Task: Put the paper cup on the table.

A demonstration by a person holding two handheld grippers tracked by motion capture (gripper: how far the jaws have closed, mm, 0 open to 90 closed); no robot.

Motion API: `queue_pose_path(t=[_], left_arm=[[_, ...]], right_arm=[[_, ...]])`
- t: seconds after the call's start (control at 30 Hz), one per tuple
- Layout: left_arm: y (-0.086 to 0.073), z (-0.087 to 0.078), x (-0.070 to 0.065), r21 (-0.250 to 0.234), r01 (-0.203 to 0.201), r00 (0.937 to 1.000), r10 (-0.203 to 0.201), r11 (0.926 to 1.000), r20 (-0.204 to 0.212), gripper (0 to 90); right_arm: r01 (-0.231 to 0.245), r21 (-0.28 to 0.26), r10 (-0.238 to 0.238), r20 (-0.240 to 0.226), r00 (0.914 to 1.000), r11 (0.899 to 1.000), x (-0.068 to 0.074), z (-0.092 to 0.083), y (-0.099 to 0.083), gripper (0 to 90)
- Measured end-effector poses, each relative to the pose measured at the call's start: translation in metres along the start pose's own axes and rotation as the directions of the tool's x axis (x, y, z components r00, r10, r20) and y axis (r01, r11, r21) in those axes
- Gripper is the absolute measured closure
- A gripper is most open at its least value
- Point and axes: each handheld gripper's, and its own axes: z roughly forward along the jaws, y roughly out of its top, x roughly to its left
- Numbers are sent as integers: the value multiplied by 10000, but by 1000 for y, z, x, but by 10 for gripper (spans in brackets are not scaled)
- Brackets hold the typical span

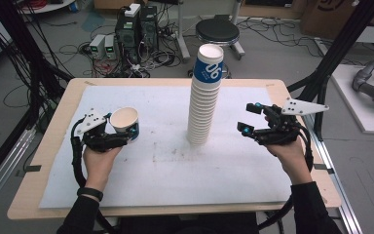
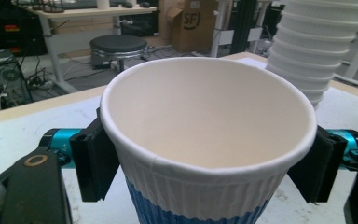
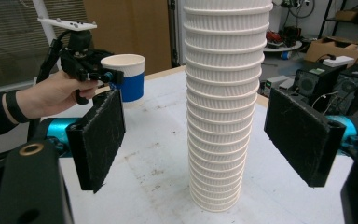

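A tall stack of white ribbed paper cups [image 1: 205, 95] [image 3: 223, 102] stands upright in the middle of the white mat; its top cup has a blue band. My left gripper [image 1: 122, 130] [image 2: 207, 154] is shut on a single white and blue paper cup [image 1: 125, 122] [image 2: 209, 135] [image 3: 126, 77], which is upright at the mat's left side, mouth up and empty. The pads [image 2: 93, 161] press on its wall just below the rim. My right gripper [image 1: 249, 118] [image 3: 205, 140] is open to the right of the stack, its pads [image 3: 100, 137] apart with the stack seen between them farther off.
The white mat [image 1: 165, 165] covers a wooden table [image 1: 58, 122]. Behind the table stand a black stool [image 1: 217, 31], computer boxes [image 1: 136, 29] and loose cables on the floor. A black frame post [image 1: 336, 53] rises at the right.
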Motion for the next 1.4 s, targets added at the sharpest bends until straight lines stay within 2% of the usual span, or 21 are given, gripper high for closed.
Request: queue_pose_path(t=[0.1, 0.17, 0.37, 0.5, 0.63, 0.73, 0.8, 0.97, 1.03, 1.13, 1.27, 1.4], left_arm=[[-3, 3, 4, 187, 107, 9999, -105, 9998, -99, 212], [-5, 6, 5, 375, 59, 9995, -47, 9993, -310, 212], [-6, 9, 5, 571, 302, 9986, -277, 9979, -454, 213], [-5, 6, 0, 564, 328, 9985, -302, 9979, -466, 214], [-9, 0, -8, 350, 391, 9961, -361, 9986, -804, 218], [-12, -3, -11, 168, 88, 9952, -71, 9998, -979, 218], [-15, -4, -12, 160, -37, 9931, 56, 9999, -1171, 218], [-26, -2, -6, 254, 9, 9900, 27, 9997, -1410, 218], [-28, 0, -4, 223, 88, 9900, -55, 9997, -1408, 217], [-34, 6, -4, 535, -119, 9897, 193, 9985, -1416, 217], [-42, 14, 1, 767, 87, 9915, 13, 9970, -1297, 216], [-45, 18, 5, 645, 21, 9906, 68, 9979, -1368, 214]], right_arm=[[28, 16, -28, 4, 10000, 10000, 0, 1, 0, 205], [10, 28, -10, -2, 10000, 10000, 0, 1, 0, 206], [17, 32, -17, 2, 10000, 10000, 0, 1, 0, 206], [9, -4, -9, 5, 10000, 10000, 0, 0, 0, 206], [17, -48, -17, -12, 10000, 10000, 0, 0, 0, 206], [16, -84, -16, -28, 10000, 10000, -1, 0, 0, 206], [15, -113, -15, -8, 10000, 9999, -2, 1, 0, 206], [49, -174, -49, -22, 10000, 9998, -3, 2, 3, 206], [71, -181, -72, -34, 10000, 9998, -3, 3, 4, 206], [120, -153, -120, -21, 9999, 9998, -3, 4, 4, 206], [105, -175, -106, -14, 9999, 9998, -2, 3, 4, 206], [152, -234, -151, 20, 9999, 9996, -3, 1, 4, 206]])
